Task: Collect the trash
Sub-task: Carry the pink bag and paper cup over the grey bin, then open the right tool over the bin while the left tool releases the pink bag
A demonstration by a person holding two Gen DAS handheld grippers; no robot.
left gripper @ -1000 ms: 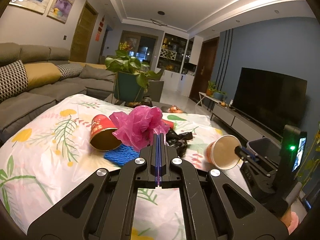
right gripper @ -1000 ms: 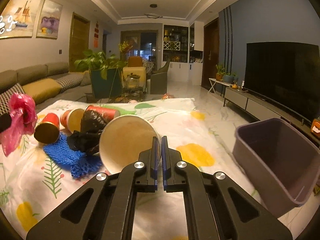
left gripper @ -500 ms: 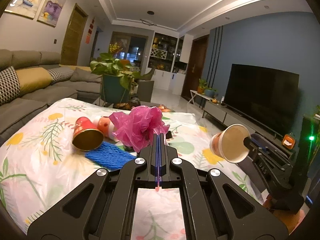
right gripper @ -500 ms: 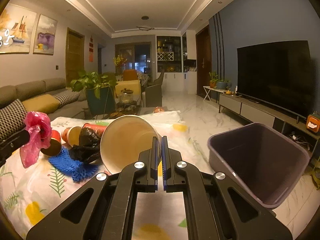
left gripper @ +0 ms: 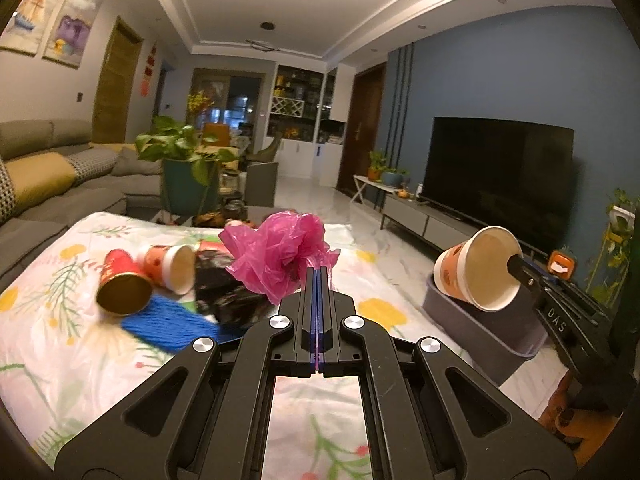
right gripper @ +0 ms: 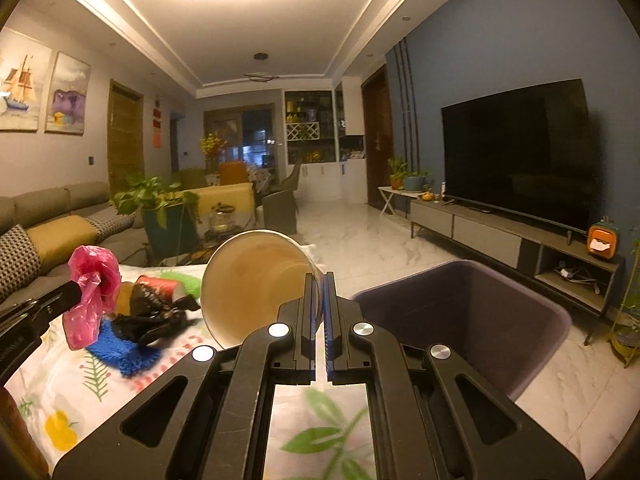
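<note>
Risk | paper cup (right gripper: 256, 284) clamped by rim in right gripper (right gripper: 319, 280) beside bin (right gripper: 480, 320); pink bag (left gripper: 280, 256) pinched in left gripper (left gripper: 317, 276) | thin-rim slip feared before bin is reached.

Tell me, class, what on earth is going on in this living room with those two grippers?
A person is clearing trash off a floral cloth. The left gripper is shut on a crumpled pink plastic bag. The right gripper pinches the rim of a paper cup, held just above the grey bin. Two red cups, a black bag and a blue net lie on the cloth.
</note>
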